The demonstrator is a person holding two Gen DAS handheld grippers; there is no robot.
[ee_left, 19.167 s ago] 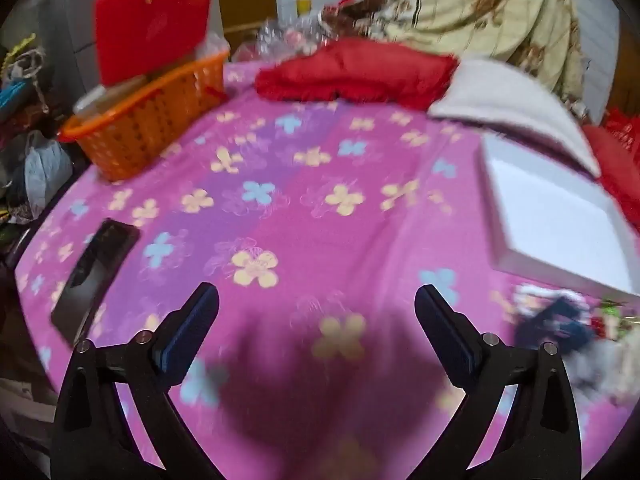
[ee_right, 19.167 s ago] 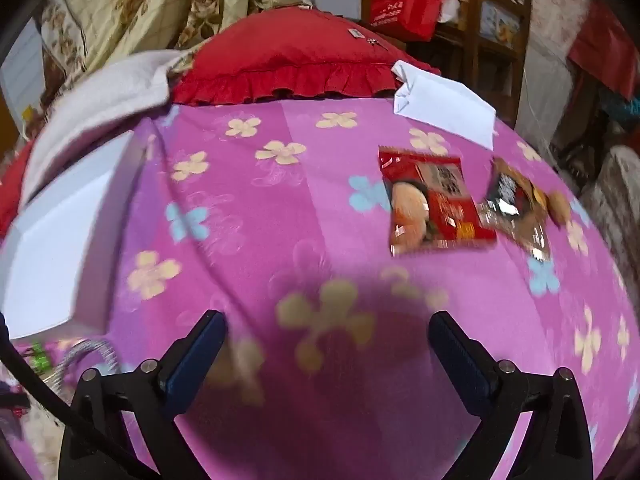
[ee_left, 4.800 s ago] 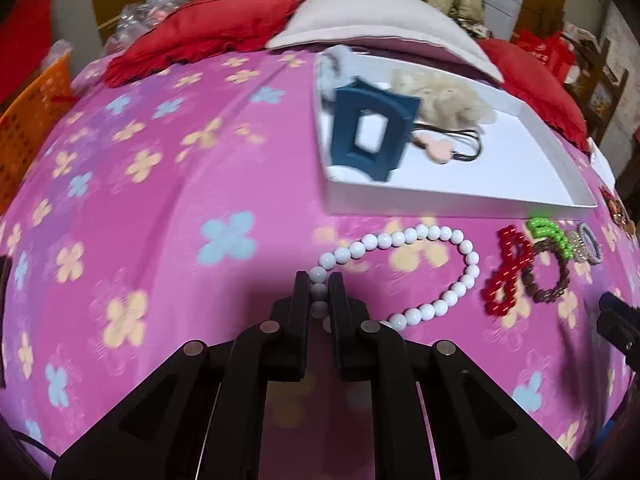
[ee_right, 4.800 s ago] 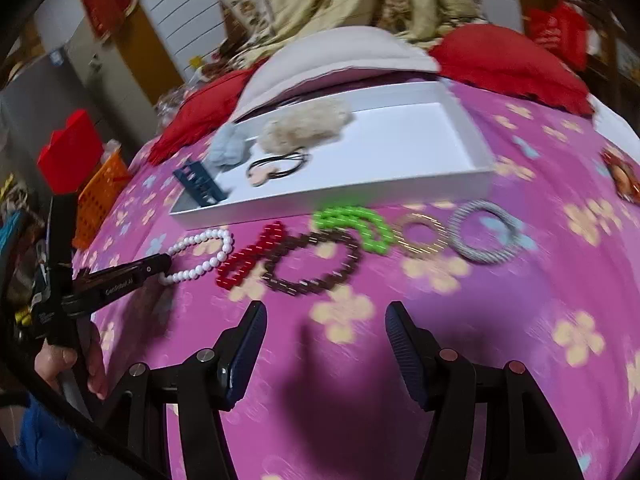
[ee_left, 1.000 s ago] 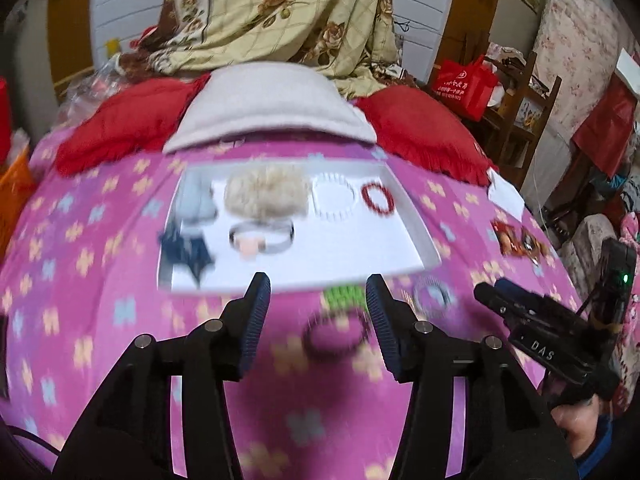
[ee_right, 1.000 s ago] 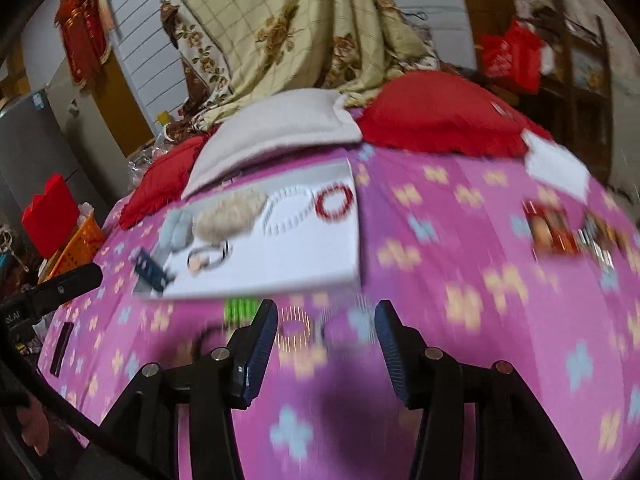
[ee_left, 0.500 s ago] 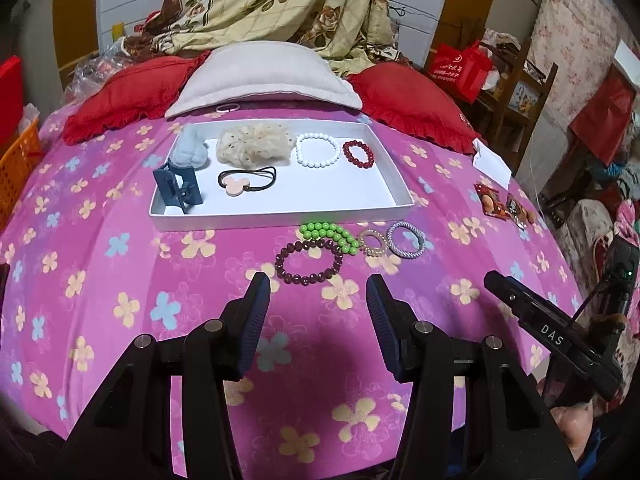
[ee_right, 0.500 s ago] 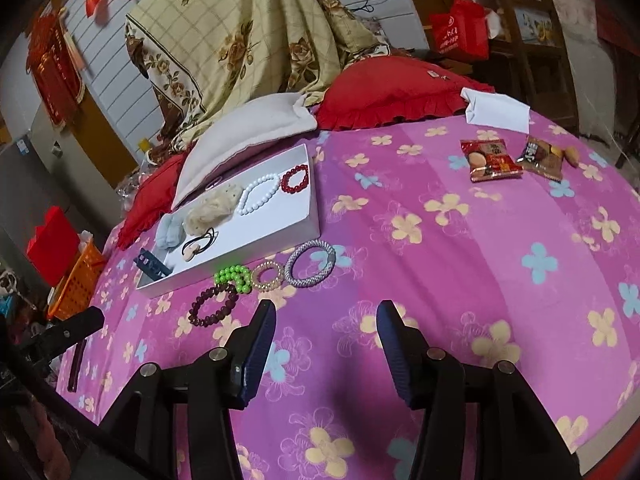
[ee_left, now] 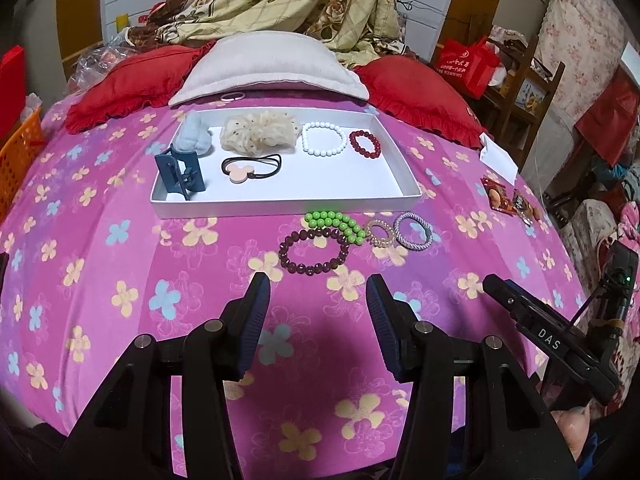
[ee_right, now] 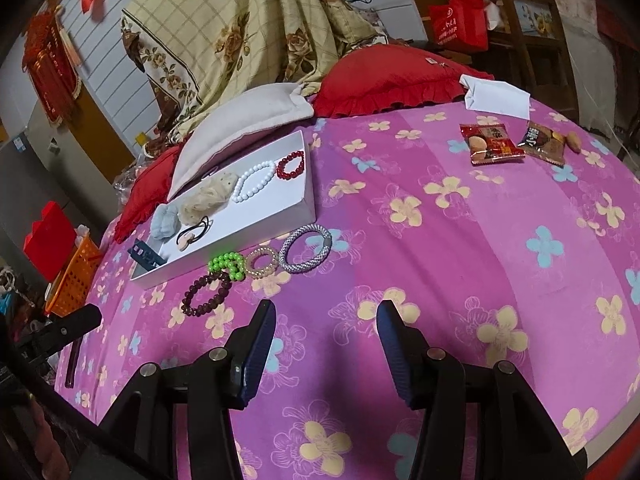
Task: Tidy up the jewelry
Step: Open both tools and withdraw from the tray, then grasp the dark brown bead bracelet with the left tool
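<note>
Since about five seconds ago the white and red bracelets have gone from the bedspread into the tray, and both grippers have pulled back and sit empty.

Left wrist view: left gripper [ee_left: 318, 294] has its jaws apart, holding nothing, low over the pink bedspread [ee_left: 120, 264]. White tray [ee_left: 288, 205] holds the white bead bracelet [ee_left: 323, 139], red bead bracelet [ee_left: 364, 144], blue hair claw [ee_left: 181, 172], cream scrunchie [ee_left: 260, 130] and the black hair tie [ee_left: 251, 168]. Left outside, just beside the tray's near wall: dark maroon bracelet [ee_left: 314, 251], green bead bracelet [ee_left: 335, 225] overlapping it, small gold coil ring [ee_left: 381, 233], silver woven bangle [ee_left: 413, 230]. Roughly two of six bracelets done, I'd say. Tray's near right half is bare, so there's room to drop them.

Right wrist view: right gripper [ee_right: 326, 322] is spread open too, empty, well apart from the row. Silver bangle [ee_right: 306, 248] is the nearest piece. Open bedspread to the right; snack packets [ee_right: 492, 144] far off, no obstruction. Watch the tray wall [ee_right: 224, 250] when lifting over, and the overlapping green and maroon beads could drag together.
</note>
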